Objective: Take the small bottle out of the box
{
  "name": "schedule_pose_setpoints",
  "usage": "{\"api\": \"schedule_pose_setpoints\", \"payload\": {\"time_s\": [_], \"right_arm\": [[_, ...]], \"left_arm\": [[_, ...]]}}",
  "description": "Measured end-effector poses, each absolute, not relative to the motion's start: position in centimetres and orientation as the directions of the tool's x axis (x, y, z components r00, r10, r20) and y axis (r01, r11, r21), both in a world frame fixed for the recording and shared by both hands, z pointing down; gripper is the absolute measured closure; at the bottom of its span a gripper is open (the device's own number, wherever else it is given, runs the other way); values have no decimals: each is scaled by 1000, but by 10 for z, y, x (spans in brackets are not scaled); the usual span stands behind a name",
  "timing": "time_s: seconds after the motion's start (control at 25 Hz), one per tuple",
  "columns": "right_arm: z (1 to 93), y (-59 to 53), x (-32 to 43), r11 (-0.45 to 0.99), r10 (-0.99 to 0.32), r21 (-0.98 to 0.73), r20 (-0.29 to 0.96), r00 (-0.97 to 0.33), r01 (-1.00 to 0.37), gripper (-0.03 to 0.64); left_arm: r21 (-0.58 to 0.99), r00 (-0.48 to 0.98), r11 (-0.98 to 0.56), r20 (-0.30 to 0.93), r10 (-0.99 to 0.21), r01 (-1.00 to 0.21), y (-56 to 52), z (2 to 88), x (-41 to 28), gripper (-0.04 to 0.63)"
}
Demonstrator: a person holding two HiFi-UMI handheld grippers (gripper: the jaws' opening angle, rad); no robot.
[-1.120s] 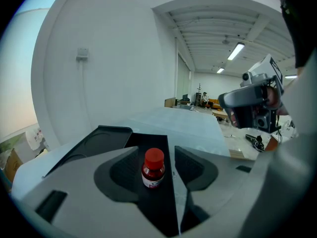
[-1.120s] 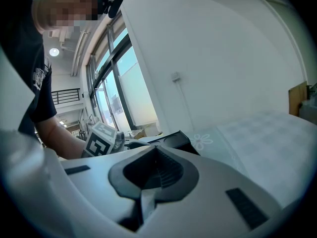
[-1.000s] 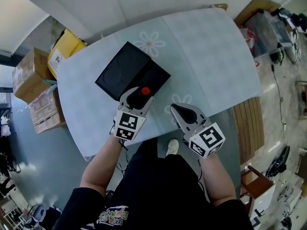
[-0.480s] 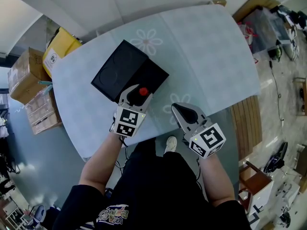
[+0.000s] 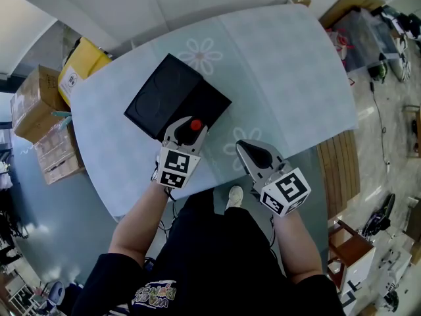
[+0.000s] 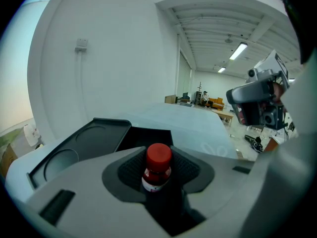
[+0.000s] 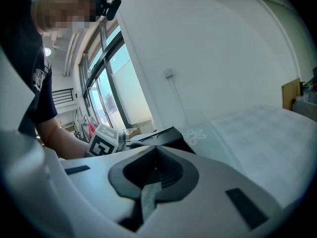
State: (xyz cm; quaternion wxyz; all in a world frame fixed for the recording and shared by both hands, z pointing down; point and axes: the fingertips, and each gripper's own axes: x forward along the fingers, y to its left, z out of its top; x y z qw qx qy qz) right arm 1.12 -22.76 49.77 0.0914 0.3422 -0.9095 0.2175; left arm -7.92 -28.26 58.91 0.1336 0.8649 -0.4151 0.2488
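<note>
Bottle [image 6: 159, 156] stands upright in the box's [image 6: 94, 140] open half, between the left gripper's [image 6: 158, 175] fingers [image 6: 128, 168], which are closing, slim gaps left. Right gripper [image 7: 154, 163] clenched on nothing, just beside the box.

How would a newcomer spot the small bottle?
On the flower-print table, find the open black box near the person. The small bottle stands at its near edge, between the closing jaws of the left gripper; its red cap is the only bright colour there.
</note>
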Motion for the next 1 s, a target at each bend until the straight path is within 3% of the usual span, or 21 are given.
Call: {"api": "schedule_pose_setpoints", "payload": {"time_s": [1.0], "right_arm": [[470, -207, 16, 730, -567, -286, 254, -783, -621, 595]], "left_arm": [[36, 455, -497, 467, -759, -867, -268, 536, -98, 433]]}}
